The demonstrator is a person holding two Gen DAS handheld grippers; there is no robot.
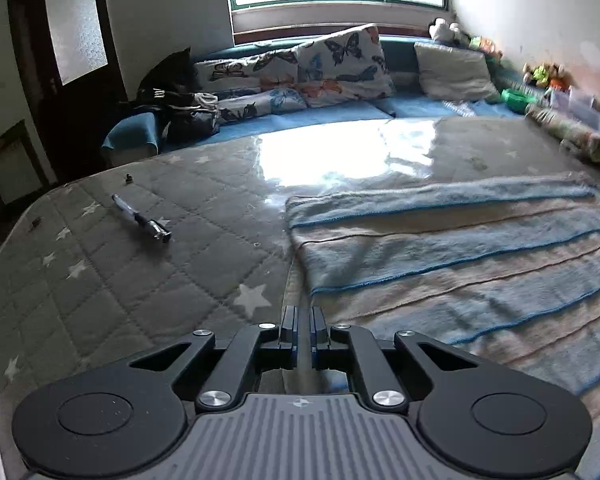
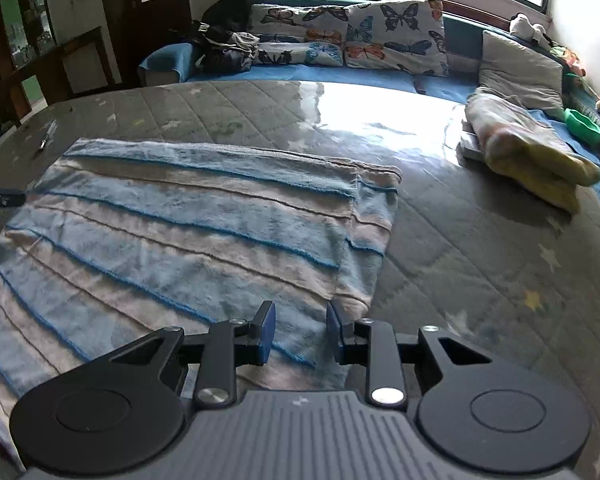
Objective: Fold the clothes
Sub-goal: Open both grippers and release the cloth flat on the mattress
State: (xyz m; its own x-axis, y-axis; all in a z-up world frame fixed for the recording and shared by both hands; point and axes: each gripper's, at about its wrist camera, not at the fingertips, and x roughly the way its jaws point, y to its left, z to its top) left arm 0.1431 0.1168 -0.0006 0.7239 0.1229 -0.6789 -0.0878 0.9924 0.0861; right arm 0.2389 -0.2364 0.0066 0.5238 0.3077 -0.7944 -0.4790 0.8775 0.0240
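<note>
Right wrist view: right gripper (image 2: pixel 301 330) open above the striped blue-and-beige fleece blanket (image 2: pixel 188 236); left gripper (image 1: pixel 303 330) nearly closed, empty.

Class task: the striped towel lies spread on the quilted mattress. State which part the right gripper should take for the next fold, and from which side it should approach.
Probably the near right corner of the striped towel. There two free edges meet on the mattress, just ahead of the open right gripper. Come down from above and from the right, so one finger slips under the edge.
</note>
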